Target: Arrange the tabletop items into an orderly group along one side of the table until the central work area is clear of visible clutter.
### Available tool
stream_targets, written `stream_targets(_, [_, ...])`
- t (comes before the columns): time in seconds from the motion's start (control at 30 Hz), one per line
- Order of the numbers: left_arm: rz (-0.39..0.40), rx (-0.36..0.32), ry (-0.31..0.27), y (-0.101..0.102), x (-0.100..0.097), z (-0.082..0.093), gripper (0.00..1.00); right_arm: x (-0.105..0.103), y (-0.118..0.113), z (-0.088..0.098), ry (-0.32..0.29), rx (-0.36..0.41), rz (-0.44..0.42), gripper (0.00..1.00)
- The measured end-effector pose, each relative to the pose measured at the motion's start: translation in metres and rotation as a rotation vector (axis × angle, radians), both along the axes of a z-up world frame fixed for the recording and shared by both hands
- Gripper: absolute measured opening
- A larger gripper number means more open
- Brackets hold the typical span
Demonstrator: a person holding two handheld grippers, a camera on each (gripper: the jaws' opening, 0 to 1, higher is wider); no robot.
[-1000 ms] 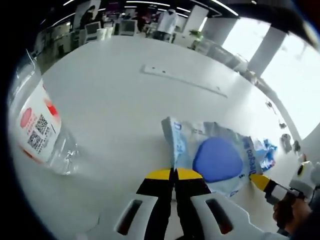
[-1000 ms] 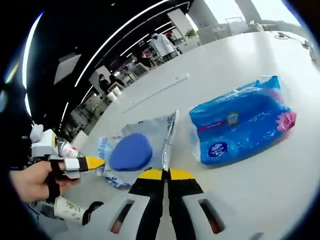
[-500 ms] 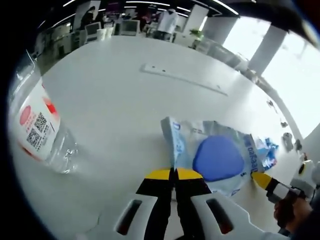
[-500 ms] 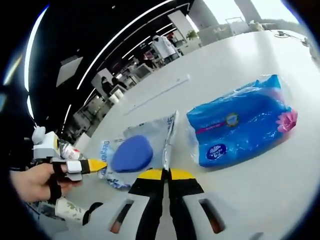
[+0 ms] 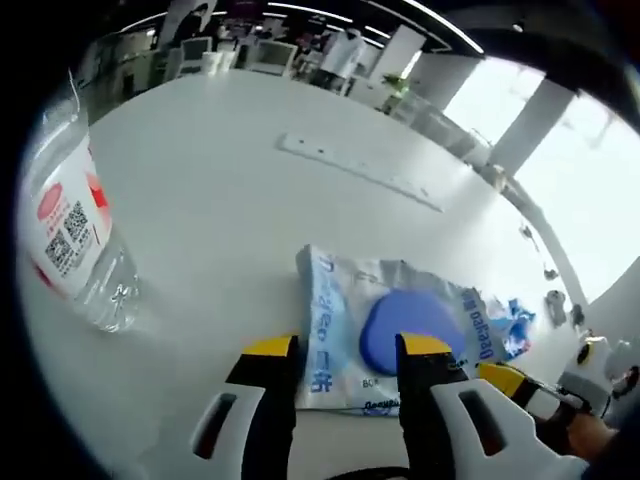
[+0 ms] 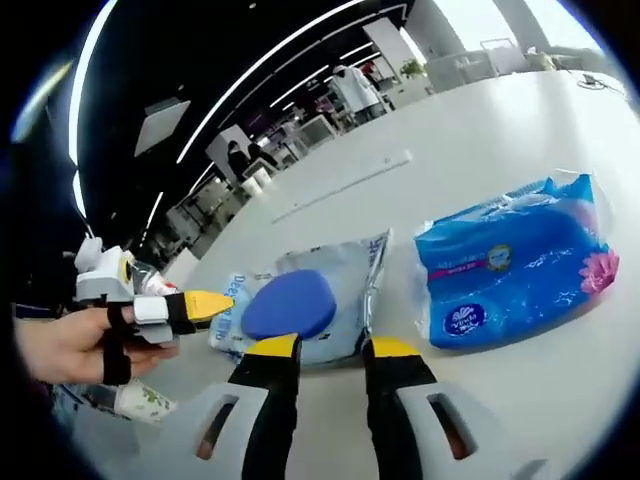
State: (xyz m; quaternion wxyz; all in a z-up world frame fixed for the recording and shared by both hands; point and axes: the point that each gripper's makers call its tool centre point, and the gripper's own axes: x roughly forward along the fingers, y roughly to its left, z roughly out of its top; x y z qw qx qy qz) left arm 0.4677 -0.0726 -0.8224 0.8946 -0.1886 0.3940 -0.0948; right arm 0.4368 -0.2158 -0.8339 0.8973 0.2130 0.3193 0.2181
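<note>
A clear pouch (image 5: 340,320) holding a blue oval sponge (image 5: 405,325) lies flat on the white table (image 5: 220,180). My left gripper (image 5: 347,348) is open, its yellow-tipped jaws on either side of the pouch's near edge. My right gripper (image 6: 332,348) is open too, astride the pouch (image 6: 345,275) and sponge (image 6: 290,303) from the other side. A blue tissue pack (image 6: 515,275) lies just right of the pouch, and its end peeks out behind the pouch (image 5: 512,325). A clear water bottle (image 5: 65,225) with a red-and-white label stands at the left.
A long white strip (image 5: 355,170) lies across the far tabletop. A hand (image 6: 55,345) holds the left gripper (image 6: 195,305) at the left of the right gripper view, with a flower-printed bottle (image 6: 135,400) below it. Desks and people stand beyond the table.
Both grippers have gone from shut to open, letting go of the pouch's edges. The pouch now lies flat between the spread jaws; both cameras have shifted slightly.
</note>
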Motion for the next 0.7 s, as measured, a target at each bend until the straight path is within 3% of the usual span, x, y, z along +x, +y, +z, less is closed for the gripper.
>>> stream_targets(0.27, [-0.112,0.03,-0.055,-0.01,-0.009,0.022,0.56,-0.02,-0.001,0.005,-0.005,-0.048,0.053,0.42])
stream_targets(0.5, [-0.175,0.036,-0.123,-0.016,-0.028,0.046,0.71,-0.037,-0.006,0.018,-0.06,-0.051,0.095,0.51])
stream_targets(0.7, [-0.159,0.007,-0.136,-0.02,-0.04,0.059,0.81,-0.043,-0.014,0.023,-0.072,-0.047,0.097,0.56])
